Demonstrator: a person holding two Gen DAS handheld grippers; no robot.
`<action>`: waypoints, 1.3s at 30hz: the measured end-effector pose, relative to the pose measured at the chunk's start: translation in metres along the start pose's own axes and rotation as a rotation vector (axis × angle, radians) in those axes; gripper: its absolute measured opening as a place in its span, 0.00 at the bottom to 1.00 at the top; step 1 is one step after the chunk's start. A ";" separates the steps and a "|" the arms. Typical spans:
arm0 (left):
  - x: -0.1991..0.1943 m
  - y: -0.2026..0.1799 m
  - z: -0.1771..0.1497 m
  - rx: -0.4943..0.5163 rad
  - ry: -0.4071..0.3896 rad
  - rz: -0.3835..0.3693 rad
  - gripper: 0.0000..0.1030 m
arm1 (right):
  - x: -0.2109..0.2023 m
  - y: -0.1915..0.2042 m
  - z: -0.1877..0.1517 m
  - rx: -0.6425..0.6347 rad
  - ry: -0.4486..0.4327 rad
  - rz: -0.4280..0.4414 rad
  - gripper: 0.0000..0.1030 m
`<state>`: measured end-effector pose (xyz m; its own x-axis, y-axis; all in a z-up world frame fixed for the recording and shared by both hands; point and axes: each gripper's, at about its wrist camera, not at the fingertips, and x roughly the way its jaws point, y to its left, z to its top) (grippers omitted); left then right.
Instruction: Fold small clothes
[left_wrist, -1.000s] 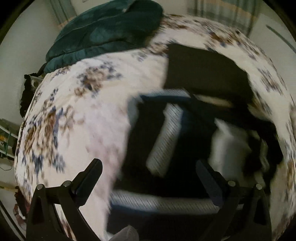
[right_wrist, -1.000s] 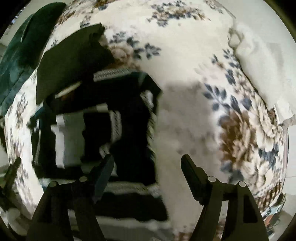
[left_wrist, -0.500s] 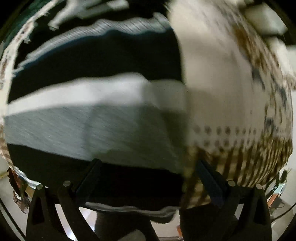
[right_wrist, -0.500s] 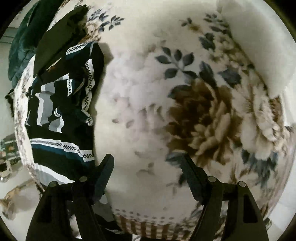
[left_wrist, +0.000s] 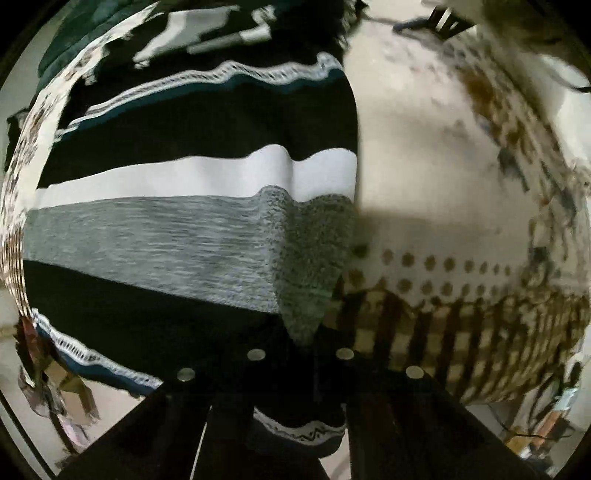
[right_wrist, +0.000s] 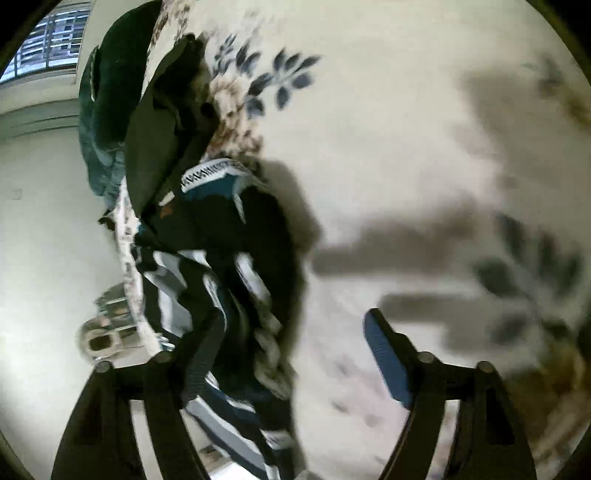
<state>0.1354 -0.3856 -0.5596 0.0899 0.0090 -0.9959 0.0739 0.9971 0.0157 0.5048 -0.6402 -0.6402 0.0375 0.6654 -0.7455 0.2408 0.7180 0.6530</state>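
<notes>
**Inspector A:** Two grippers on record. Left gripper (left_wrist: 301, 350) first: jaws brought fully together at the lower middle of its own view, pinching a raised fold of the striped garment (left_wrist: 207, 236). The grey band of the cloth peaks into a point right at the fingertips.

**Inspector B:** Confirmed. Location of that garment?

**Inspector A:** It lies on the floral bedspread (left_wrist: 436, 155), near the bed's edge, where the spread's pattern turns to dots and a checked border. Bands visible are black, white, grey, teal, and a white zigzag trim. The garment's right edge runs roughly up the middle of the left wrist view, with bare bedspread to its right.

**Inspector B:** Right gripper (right_wrist: 295, 354)?

**Inspector A:** Jaws wide apart and opening further, nothing clamped. The left finger (right_wrist: 203, 350) overlaps the bunched side of the striped garment (right_wrist: 229, 280) in the picture; whether it touches the cloth I cannot tell. The right finger, with a blue pad (right_wrist: 386, 360), sits over bare bedspread. That view is blurred.

**Inspector B:** Other items?

**Inspector A:** One dark folded garment (right_wrist: 155, 136) lies just beyond the striped one, and a dark green blanket (right_wrist: 107, 110) sits past that at the bed's far side.
</notes>
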 end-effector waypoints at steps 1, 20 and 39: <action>-0.007 0.004 0.001 -0.010 -0.008 -0.006 0.05 | 0.008 0.003 0.007 -0.002 0.009 0.006 0.82; -0.118 0.183 0.009 -0.318 -0.132 -0.186 0.05 | 0.017 0.199 0.001 -0.209 0.061 -0.193 0.17; -0.020 0.449 -0.013 -0.550 -0.060 -0.449 0.07 | 0.327 0.471 -0.015 -0.270 0.082 -0.651 0.16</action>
<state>0.1543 0.0626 -0.5339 0.2238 -0.3998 -0.8888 -0.3935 0.7973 -0.4577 0.6164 -0.0811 -0.5748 -0.1079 0.0892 -0.9902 -0.0597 0.9936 0.0960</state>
